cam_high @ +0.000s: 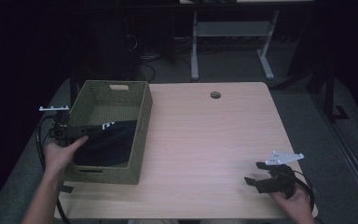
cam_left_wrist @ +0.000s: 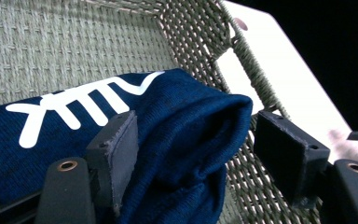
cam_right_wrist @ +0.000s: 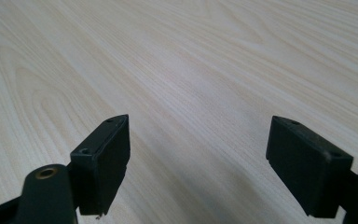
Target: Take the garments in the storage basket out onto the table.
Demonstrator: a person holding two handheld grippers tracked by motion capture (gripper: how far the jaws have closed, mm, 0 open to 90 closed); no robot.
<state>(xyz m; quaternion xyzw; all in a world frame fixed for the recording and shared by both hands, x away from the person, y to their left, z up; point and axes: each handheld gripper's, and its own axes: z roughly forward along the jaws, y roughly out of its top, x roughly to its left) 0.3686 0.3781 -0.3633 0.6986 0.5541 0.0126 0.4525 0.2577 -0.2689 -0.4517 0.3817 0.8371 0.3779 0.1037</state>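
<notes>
- Nearest the high camera, the right gripper (cam_high: 257,173) rests low over the near right part of the pale wooden table (cam_high: 205,140), its black jaws spread wide with nothing between them; the right gripper view shows bare wood grain between the two pads.
- The left gripper (cam_left_wrist: 193,149) reaches over the left wall of the olive-green woven rectangular basket (cam_high: 142,122), which stands on the table's left side.
- Inside the basket lies the folded navy-blue knitted garment with white lettering (cam_left_wrist: 177,121), filling the basket's near half.
- In the left gripper view the jaws stand wide: one pad touches the cloth's upper surface, the other stands apart beside the basket's mesh wall, so nothing is clamped.
- Judged step: the garment sits in the basket and the left gripper is either letting it go or about to take it; which one cannot be told.
- A next move would call for lifting the left gripper straight up, clear of the rim, without snagging cloth or weave.
</notes>
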